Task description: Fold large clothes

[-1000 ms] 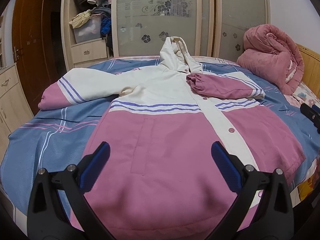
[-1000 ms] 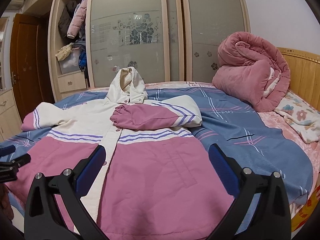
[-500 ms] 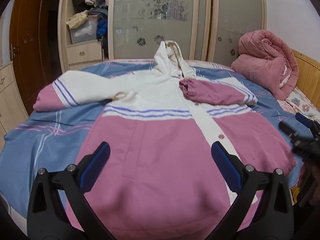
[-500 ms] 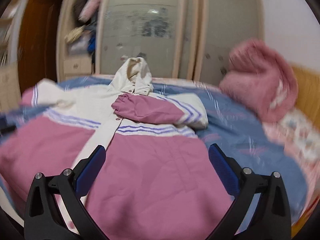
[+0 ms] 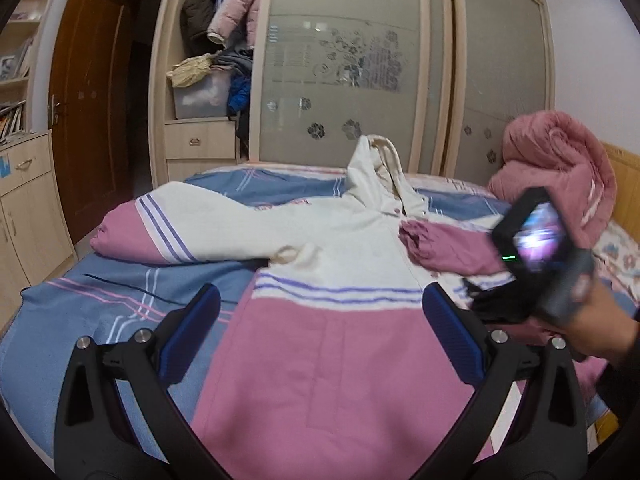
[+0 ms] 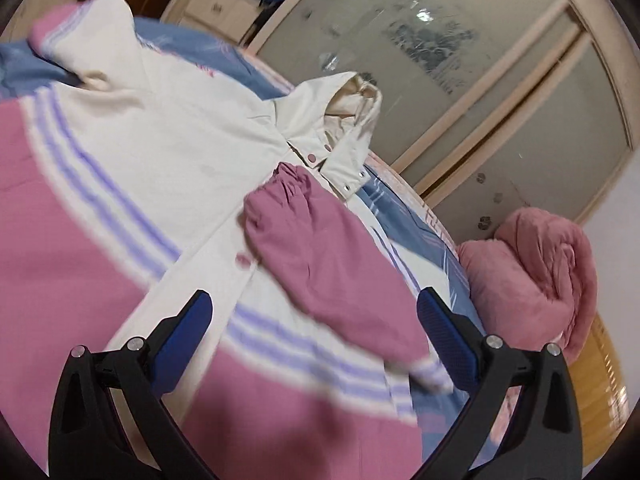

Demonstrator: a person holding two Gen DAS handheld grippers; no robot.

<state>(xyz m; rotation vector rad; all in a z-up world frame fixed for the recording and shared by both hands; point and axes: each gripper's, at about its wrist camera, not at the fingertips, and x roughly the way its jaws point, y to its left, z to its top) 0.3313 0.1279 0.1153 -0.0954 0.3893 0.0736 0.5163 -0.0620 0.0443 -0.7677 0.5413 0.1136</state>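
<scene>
A large pink and cream hooded jacket (image 5: 332, 344) lies face up on the bed, hood toward the wardrobe. Its one sleeve (image 5: 168, 228) is spread out to the left; the other pink sleeve (image 6: 320, 264) is folded across the chest. My left gripper (image 5: 320, 320) is open and empty above the jacket's lower left part. My right gripper (image 6: 312, 320) is open and empty, tilted, just over the folded sleeve. The right gripper's body also shows in the left wrist view (image 5: 536, 260), held in a hand.
The bed has a blue striped sheet (image 5: 80, 308). A rolled pink quilt (image 5: 560, 176) sits at the far right by the wooden headboard (image 5: 624, 184). A wardrobe with glass sliding doors (image 5: 344, 60) and an open shelf of clothes stands behind the bed.
My right gripper has swung in over the jacket toward the folded sleeve and tilted. My left gripper has shifted left and lifted its view. Both stay open.
</scene>
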